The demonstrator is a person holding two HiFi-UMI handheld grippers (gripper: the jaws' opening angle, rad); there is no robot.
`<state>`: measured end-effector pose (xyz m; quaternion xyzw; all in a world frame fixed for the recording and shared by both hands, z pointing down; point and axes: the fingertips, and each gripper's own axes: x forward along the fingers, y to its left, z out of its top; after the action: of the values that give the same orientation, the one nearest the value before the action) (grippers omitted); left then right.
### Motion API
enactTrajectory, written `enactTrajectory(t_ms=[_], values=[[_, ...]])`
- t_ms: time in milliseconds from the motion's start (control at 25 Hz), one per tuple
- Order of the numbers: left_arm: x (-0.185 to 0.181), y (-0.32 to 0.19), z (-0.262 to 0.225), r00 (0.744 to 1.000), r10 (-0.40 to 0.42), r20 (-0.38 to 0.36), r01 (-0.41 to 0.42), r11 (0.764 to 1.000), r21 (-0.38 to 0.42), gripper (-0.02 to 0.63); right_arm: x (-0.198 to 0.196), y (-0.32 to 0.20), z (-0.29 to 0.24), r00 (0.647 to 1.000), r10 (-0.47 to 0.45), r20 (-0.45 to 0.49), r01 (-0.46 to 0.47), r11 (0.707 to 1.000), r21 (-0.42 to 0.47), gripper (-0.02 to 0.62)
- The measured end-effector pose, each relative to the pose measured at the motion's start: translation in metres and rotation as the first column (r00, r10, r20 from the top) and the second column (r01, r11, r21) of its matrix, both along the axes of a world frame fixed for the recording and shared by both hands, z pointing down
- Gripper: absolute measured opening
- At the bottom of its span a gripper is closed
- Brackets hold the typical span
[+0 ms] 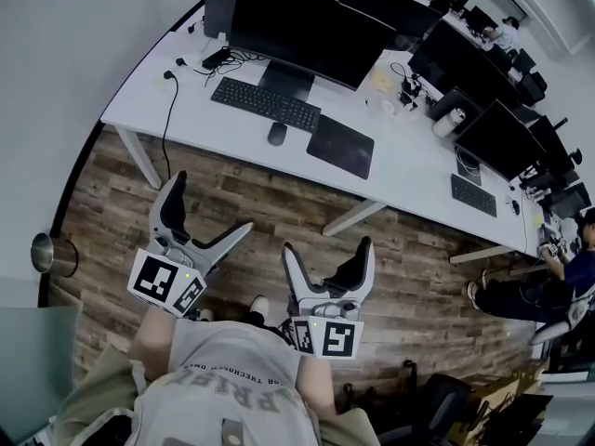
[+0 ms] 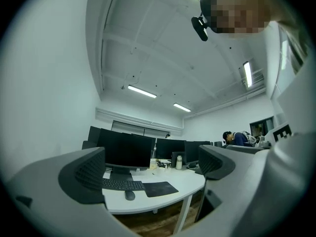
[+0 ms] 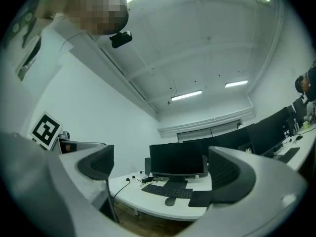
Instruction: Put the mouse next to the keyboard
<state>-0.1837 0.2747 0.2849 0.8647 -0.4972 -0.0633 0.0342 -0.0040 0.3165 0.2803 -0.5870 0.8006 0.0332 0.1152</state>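
**Mouse lies by the keyboard already; both tongs released and far from the table**

The left tongs [image 1: 213, 204] hang over the wooden floor [image 1: 112, 203], well apart from the table [image 1: 418, 170]. Their jaws are spread wide with nothing between them. The right tongs [image 1: 327, 246] are just beside them, equally agape and empty.

On the table, the keyboard [image 1: 266, 103] sits in front of a monitor [image 1: 311, 31]. The mouse [image 1: 277, 134] lies just off the keyboard's front edge near its right end. A dark mouse pad [image 1: 341, 146] is close on the mouse's right.

The chief risk, as I judge it, is a poor grip. The mouse is low, rounded and smooth, so jaws closing too high could squeeze it out sideways. It would then skate toward the near table edge, which is not far off.

Tongs coming in from the left could also catch the keyboard and shove it askew. Coming in from the right, they could drag the mouse pad.

The mouse seems to lie close to where the task wants it. Lifting it more than needed could therefore leave it worse placed.

Two containers show. A metal can [image 1: 51, 254] stands on the floor at far left, and its inside cannot be seen. A pale bottle [image 1: 453, 119] stands on the table well to the right, and what it holds cannot be told either.
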Motion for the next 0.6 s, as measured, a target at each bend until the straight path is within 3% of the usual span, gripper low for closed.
enactTrajectory(t_ms=[600], values=[[0.061, -0.022, 0.019, 0.996, -0.074, 0.040, 0.076, 0.995, -0.057, 0.566, 0.065, -0.029, 0.006, 0.997, -0.075, 0.005, 0.075, 0.997, -0.023, 0.586]])
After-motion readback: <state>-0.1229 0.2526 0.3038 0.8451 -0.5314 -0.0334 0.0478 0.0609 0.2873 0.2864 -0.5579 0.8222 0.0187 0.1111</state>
